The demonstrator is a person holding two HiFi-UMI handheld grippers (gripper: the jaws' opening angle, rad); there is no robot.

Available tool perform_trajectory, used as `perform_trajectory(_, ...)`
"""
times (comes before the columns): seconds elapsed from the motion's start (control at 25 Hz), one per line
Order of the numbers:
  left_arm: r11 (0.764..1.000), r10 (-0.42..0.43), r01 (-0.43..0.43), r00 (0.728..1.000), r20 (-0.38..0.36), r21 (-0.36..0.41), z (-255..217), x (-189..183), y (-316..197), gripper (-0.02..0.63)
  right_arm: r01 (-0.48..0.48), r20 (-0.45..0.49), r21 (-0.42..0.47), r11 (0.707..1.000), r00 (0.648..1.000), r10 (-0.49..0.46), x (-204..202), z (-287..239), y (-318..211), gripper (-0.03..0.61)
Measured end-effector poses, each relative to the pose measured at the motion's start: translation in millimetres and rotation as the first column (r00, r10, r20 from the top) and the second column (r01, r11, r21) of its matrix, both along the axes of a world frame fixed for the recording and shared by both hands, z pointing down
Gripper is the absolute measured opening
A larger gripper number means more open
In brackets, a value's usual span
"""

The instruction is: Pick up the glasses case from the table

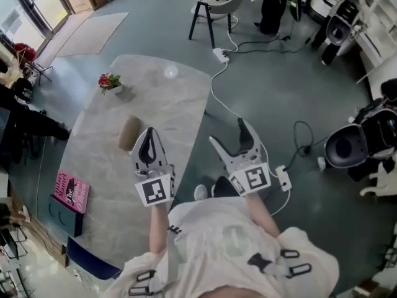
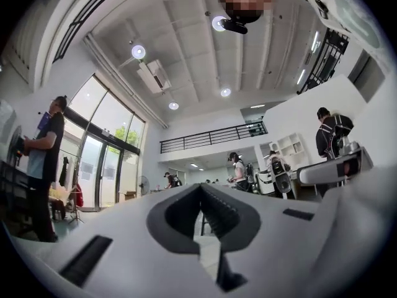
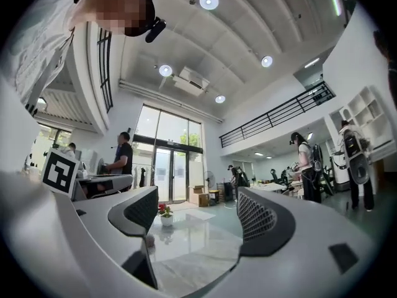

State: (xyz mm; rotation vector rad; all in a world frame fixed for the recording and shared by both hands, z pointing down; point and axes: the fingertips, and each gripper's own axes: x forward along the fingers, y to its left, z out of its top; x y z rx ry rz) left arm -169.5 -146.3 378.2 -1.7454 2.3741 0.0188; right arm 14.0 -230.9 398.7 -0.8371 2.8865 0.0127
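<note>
A: Where's the glasses case [image 1: 129, 133]?
B: Just left of the left gripper [image 1: 149, 132], whose jaws are closed and empty. Right gripper [image 1: 226, 132] gapes, empty too.
A: Risk?
B: Descending closed would likely shove it away.

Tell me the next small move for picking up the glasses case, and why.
Probably open the left tool: its jaws are together, and the glasses case lies on the table just left of its tips. The right tool is open but hangs beyond the table's edge, farther away.
</note>
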Motion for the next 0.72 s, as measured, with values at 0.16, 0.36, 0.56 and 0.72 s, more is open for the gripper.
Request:
perform_trajectory(0.16, 0.992, -0.123, 0.124, 0.991, -0.057, 0.013, 1.9, -33.3, 36.3, 0.003, 0.111, -0.042, 0.004, 0.994, 0.993, -0.111, -45.1, 7.6, 12.0, 0.367)
perform_trajectory(0.36, 0.95, -0.313, 0.313, 0.949, -0.033, -0.004, 11.0, -74.3, 82.8, 0.003, 0.286, -0.057, 0.007, 0.958, 0.957, -0.285, -105.8, 14.4, 16.7, 0.367)
perform_trajectory(0.56, 0.841, -0.541, 0.54, 0.84, -0.048, -0.027, 25.3, -104.0, 131.4, 0.003, 0.504, -0.07, 0.007, 0.864, 0.862, -0.502, -174.6, 21.9, 30.7, 0.367)
perform_trajectory(0.72, 0.768, -0.64, 0.639, 0.764, -0.084, -0.048, 24.1, -108.9, 148.1, 0.003, 0.626, -0.05, -0.011, 0.779, 0.778, -0.626, -217.9, 18.8, 41.7, 0.367)
